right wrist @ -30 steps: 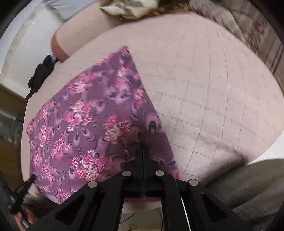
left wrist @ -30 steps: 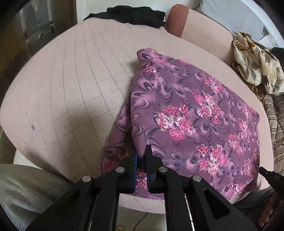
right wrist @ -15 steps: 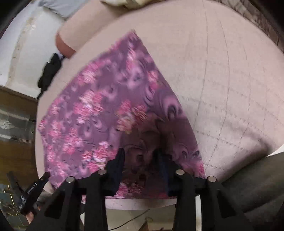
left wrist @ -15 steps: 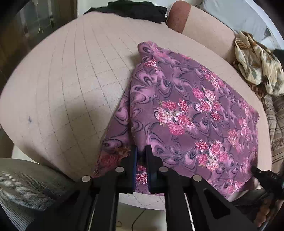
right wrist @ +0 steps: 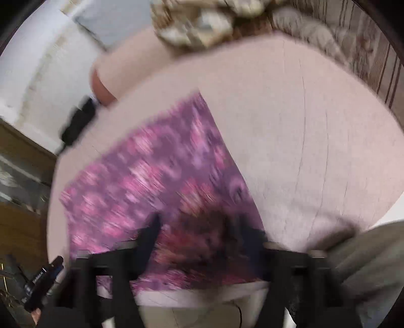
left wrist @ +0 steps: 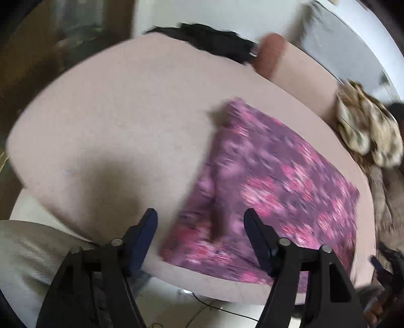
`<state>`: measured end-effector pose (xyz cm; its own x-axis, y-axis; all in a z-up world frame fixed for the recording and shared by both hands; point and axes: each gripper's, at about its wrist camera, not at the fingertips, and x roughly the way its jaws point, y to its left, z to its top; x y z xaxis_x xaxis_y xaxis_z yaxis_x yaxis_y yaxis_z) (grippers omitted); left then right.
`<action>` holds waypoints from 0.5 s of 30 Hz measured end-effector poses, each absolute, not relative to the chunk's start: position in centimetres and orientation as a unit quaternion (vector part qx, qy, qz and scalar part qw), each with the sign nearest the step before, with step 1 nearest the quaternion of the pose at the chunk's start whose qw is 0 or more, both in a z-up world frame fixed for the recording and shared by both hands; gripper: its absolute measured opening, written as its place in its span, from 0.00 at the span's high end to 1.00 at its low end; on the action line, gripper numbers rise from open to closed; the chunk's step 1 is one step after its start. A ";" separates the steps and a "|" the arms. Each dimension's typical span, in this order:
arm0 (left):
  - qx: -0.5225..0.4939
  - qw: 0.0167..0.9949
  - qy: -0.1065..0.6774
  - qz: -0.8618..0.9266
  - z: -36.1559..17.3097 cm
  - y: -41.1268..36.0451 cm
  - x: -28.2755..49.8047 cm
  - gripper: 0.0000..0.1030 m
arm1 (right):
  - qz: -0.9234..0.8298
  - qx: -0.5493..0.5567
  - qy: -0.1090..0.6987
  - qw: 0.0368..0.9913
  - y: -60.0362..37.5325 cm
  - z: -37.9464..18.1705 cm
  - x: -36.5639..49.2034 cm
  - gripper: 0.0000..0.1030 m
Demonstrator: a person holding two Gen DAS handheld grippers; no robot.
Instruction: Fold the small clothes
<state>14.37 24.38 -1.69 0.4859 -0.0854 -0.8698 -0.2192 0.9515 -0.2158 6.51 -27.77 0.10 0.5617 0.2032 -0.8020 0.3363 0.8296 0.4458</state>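
Note:
A purple cloth with pink flowers [left wrist: 272, 181] lies flat on the pink quilted table [left wrist: 126, 131], its near edge hanging over the table's front rim. My left gripper [left wrist: 200, 222] is open and empty, its fingers spread over the cloth's near left corner. My right gripper [right wrist: 197, 227] is open and empty above the cloth's near right part [right wrist: 156, 176]. Both views are blurred by motion.
A black garment [left wrist: 212, 43] lies at the table's far edge. A beige patterned scarf [left wrist: 366, 128] sits on the sofa to the right, also in the right wrist view [right wrist: 197, 22]. Grey trouser legs [left wrist: 27, 252] are at the near edge.
Both grippers have opened and let go of the cloth's near edge. The cloth now lies flat on the table. Both cameras have pulled back and up.

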 end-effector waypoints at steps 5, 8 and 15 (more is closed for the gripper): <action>-0.171 0.824 0.540 0.033 -3.3 24.2 16.1 0.32 | 0.087 0.277 0.426 0.857 -24.6 6.2 8.7 0.11; -0.173 0.813 0.556 0.004 -5.2 22.5 16.7 0.31 | 0.168 0.252 0.431 0.850 -19.9 8.3 12.7 0.10; -0.207 0.803 0.559 -0.011 -6.2 22.6 16.7 0.79 | 0.282 0.213 0.518 0.779 -7.8 7.4 20.8 0.09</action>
<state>16.67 22.60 -6.22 0.3739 -0.2495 -0.8933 -0.2139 0.9140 -0.3449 20.78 -7.84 7.43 0.3033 0.6599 -0.6874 -0.2190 0.7504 0.6236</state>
